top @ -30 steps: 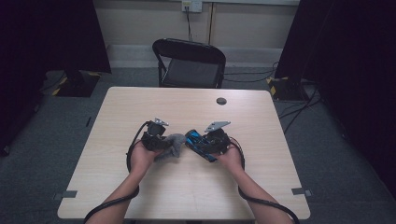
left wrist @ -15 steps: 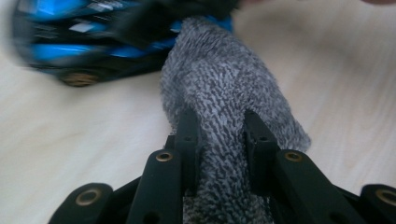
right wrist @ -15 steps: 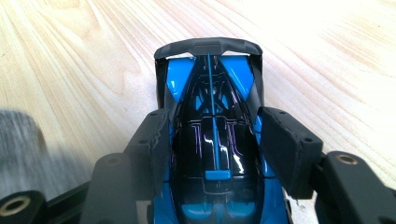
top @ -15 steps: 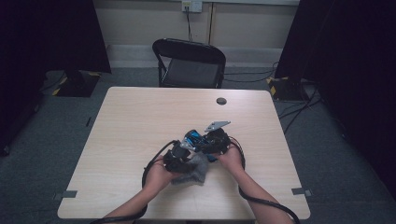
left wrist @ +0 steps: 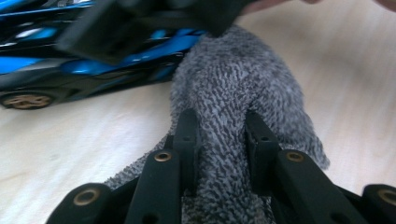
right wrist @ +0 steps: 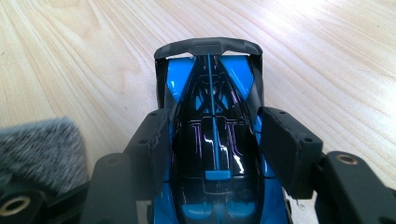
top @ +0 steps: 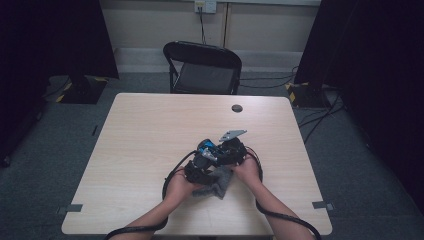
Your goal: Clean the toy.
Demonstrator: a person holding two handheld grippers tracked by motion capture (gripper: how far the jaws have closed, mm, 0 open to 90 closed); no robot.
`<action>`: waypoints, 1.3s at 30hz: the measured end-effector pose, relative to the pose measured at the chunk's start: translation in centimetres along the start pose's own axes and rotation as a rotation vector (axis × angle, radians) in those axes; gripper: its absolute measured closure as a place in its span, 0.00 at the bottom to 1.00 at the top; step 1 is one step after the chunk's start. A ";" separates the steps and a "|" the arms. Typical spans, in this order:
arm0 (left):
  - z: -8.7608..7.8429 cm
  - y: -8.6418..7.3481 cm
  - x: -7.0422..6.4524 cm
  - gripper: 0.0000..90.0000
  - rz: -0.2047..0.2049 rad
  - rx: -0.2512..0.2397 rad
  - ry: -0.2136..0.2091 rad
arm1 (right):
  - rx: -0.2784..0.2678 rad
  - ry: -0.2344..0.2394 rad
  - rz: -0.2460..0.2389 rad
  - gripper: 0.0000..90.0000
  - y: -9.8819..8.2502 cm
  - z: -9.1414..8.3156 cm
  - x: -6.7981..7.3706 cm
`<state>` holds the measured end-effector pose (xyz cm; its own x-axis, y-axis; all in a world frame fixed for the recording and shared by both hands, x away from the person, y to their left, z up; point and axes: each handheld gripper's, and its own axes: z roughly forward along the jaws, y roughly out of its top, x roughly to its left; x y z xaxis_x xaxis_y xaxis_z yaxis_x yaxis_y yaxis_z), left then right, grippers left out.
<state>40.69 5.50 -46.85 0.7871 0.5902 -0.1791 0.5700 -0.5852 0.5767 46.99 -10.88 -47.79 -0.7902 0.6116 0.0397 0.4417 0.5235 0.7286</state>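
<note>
A pale wood-grain table (top: 150,150) stands on grey carpet, with a black folding chair (top: 202,65) at its 12 o'clock edge and a small dark disc (top: 237,108) well apart from the work, near that far edge. Just 6 o'clock of the table's centre, your right gripper (right wrist: 212,140) pinches the blue and black toy car (right wrist: 210,121) across its flanks, the jaws partly closed and the pads pressed to the bodywork, so the model stays put while it is worked on; in the right gripper view the rear wing points to 12 o'clock. Your left gripper (left wrist: 224,140) is pressed together on a bunched fold of the grey cloth (left wrist: 243,88), which bulges between the jaws; the rest spills toward the car at 10 o'clock in the left gripper view and touches its side, a hold that suits wiping. In the high view the cloth (top: 217,181) lies at 6 o'clock of the car (top: 206,148), with the left gripper (top: 197,172) just beside the right gripper (top: 232,150). The car is hard, glossy plastic with sharp, low contours and bronze-coloured wheels; the cloth is soft, looped terry, limp and readily folded; the tabletop is smooth and matt
</note>
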 end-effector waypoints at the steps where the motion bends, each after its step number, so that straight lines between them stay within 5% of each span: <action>1: -0.1 0.0 0.3 0.79 -0.010 -0.006 0.006 | 0.000 0.001 0.000 0.48 0.0 0.0 0.0; 15: -1.8 -0.8 4.4 0.79 -0.107 -0.027 0.088 | -0.001 -0.003 -0.003 0.48 0.0 0.0 0.0; 24: -2.4 -1.0 5.2 0.79 -0.117 -0.014 0.122 | -0.002 -0.001 -0.001 0.48 0.0 0.0 0.0; 36: -4.1 -2.2 8.3 0.80 -0.214 -0.034 0.193 | -0.004 -0.002 -0.002 0.48 -0.1 -0.1 0.0; 39: -4.5 -2.4 8.5 0.80 -0.204 -0.031 0.217 | -0.002 -0.001 -0.002 0.48 -0.1 -0.1 0.0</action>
<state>44.96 14.44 -46.16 0.5867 0.8007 -0.1212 0.7008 -0.4271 0.5714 46.90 -10.94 -47.81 -0.7905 0.6114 0.0372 0.4391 0.5234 0.7302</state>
